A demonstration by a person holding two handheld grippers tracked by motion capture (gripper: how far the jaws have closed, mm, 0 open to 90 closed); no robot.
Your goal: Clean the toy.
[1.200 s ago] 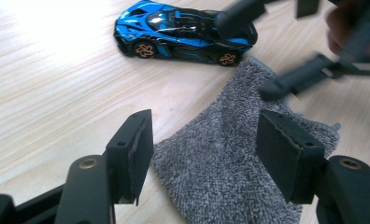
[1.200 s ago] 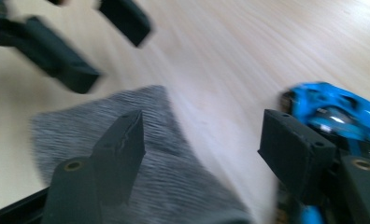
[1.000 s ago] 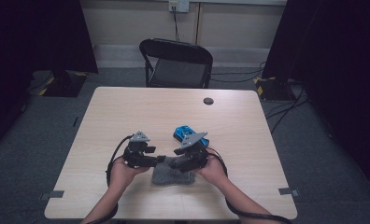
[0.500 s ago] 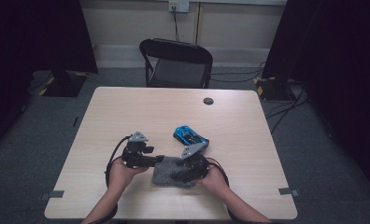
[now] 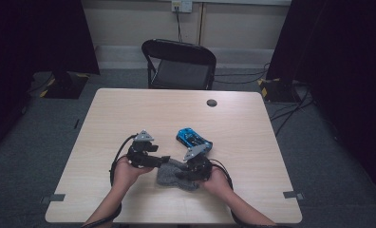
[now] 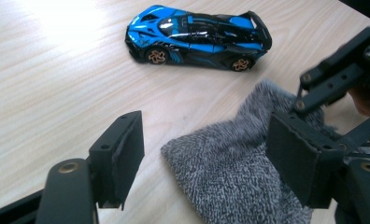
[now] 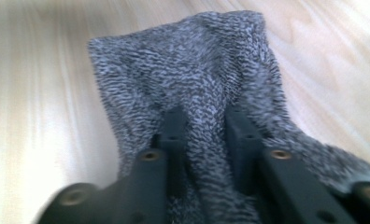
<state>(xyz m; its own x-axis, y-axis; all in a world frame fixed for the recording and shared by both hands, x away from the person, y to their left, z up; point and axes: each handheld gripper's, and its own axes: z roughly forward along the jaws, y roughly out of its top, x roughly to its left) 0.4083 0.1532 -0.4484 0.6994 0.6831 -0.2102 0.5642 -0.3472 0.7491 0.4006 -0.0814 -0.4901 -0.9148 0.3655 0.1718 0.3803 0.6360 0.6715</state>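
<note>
A grey fuzzy cloth (image 5: 176,177) lies crumpled near the table's front edge, between both hands. My right gripper (image 5: 182,174) points into it. In the right gripper view its jaws have just been closing, and the right gripper (image 7: 204,116) now pinches a raised fold of the cloth (image 7: 183,60). My left gripper (image 5: 165,159) sits at the cloth's left edge. Its jaws have just been opening, so the left gripper (image 6: 206,130) stands open, with the cloth (image 6: 230,163) lying between its jaws, untouched by the pads. A blue toy car (image 5: 192,137) (image 6: 197,37) rests just beyond the cloth.
The wooden table (image 5: 129,109) carries a small black round thing (image 5: 211,102) near its far edge. A black folding chair (image 5: 179,66) stands behind the table. Dark curtains hang at both sides, and cables run on the floor at the right.
The right gripper has dipped a little toward the cloth and shut on it, so the blue car behind it now shows in full. The left hand has stayed put.
</note>
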